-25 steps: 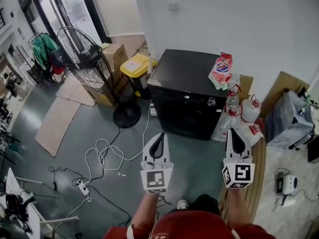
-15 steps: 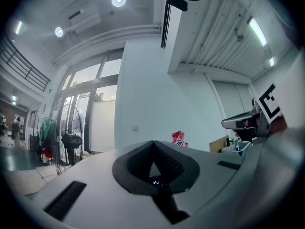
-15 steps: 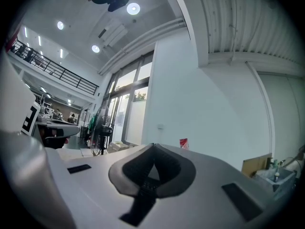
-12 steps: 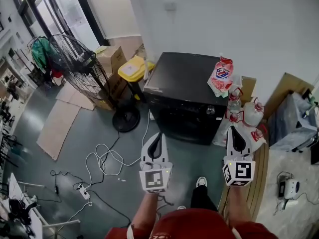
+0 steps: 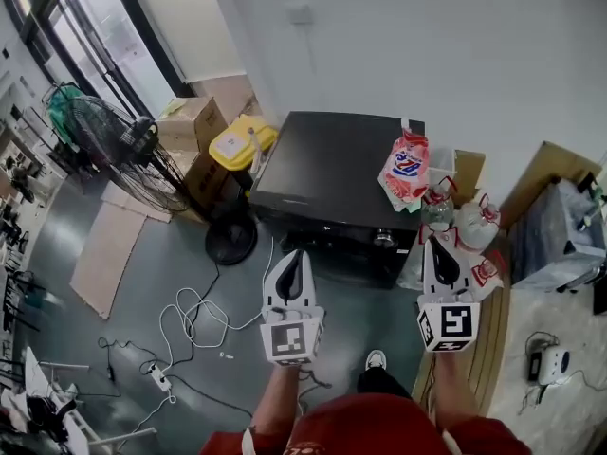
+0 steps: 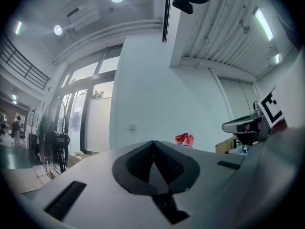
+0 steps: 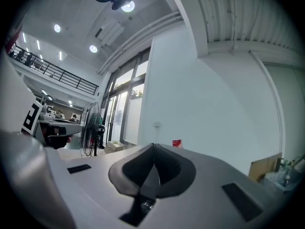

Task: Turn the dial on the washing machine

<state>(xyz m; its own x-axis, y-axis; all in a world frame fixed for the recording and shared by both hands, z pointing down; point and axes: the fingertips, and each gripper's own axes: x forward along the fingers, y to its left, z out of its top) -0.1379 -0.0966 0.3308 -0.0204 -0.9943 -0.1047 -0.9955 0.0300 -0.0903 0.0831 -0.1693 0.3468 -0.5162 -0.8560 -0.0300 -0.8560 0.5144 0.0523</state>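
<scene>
Head view: washing machine (image 5: 327,164), black, set against the far white wall (image 5: 427,45). It shows larger and lower in frame than a second ago, so the person has come nearer to it. Dial (image 5: 383,239): a small silvery knob, as far as this view allows, at the right end of the machine's near front panel; untouched. Left gripper (image 5: 296,254): jaws pressed together on nothing, held over the floor (image 5: 142,254) near the machine's front and apart from it. Right gripper (image 5: 439,245): likewise clenched and empty, its tip to the right of the dial and nearer the person, not in contact, though closer to it than a second ago. Left gripper view and right gripper view: each pair of jaws meets at the tip, with only room and wall beyond. Sundries: red-and-white bag (image 5: 402,169) on the machine's top, right side; yellow bin (image 5: 234,143) and fan (image 5: 109,136) at left; white cable (image 5: 194,306) on the floor. Assessment: approach stage, the dial nearly within reach; the right gripper looks the likelier tool and would need to open before taking hold.
</scene>
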